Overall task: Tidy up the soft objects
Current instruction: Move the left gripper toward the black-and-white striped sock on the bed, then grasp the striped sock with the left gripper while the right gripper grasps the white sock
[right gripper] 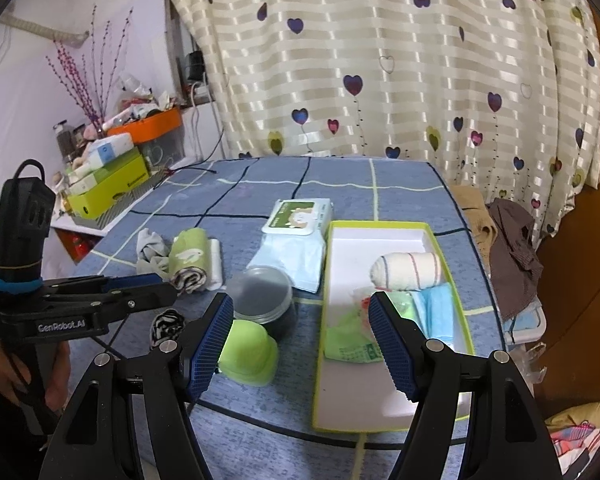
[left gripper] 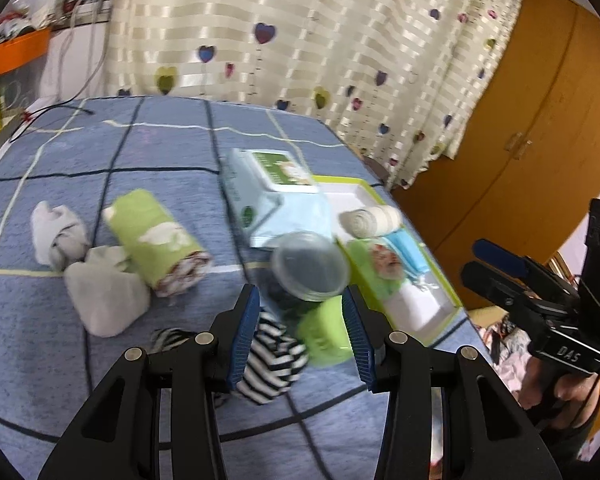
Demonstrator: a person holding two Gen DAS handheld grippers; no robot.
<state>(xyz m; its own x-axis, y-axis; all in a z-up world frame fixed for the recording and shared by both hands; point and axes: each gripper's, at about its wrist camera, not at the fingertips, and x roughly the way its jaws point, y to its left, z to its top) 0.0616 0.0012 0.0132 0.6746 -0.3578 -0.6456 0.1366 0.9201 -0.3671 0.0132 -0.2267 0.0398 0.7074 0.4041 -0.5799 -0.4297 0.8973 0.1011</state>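
Note:
My left gripper (left gripper: pixel 300 336) is open low over a black-and-white striped sock (left gripper: pixel 272 360), which lies between its pads on the blue checked bedcover. A lime green cap (left gripper: pixel 326 336) and a clear-lidded jar (left gripper: pixel 310 266) sit just beyond. Further left are a rolled green towel (left gripper: pixel 160 244) and two grey socks (left gripper: pixel 104 296). My right gripper (right gripper: pixel 302 344) is open and empty, over the left edge of the green-rimmed white tray (right gripper: pixel 440 240). The tray holds a rolled white towel (right gripper: pixel 408 270), a blue cloth (right gripper: pixel 436 312) and a green packet (right gripper: pixel 348 340). The left gripper (right gripper: pixel 160 286) shows beside the striped sock (right gripper: pixel 166 326).
A pack of wipes (right gripper: pixel 300 220) lies behind the jar (right gripper: pixel 264 300). A heart-patterned curtain (right gripper: pixel 380 80) hangs behind the bed, and a wooden wardrobe (left gripper: pixel 532 140) stands to the right. Clothes (right gripper: pixel 512 232) are heaped off the right edge. Left is a cluttered shelf (right gripper: pixel 112 176).

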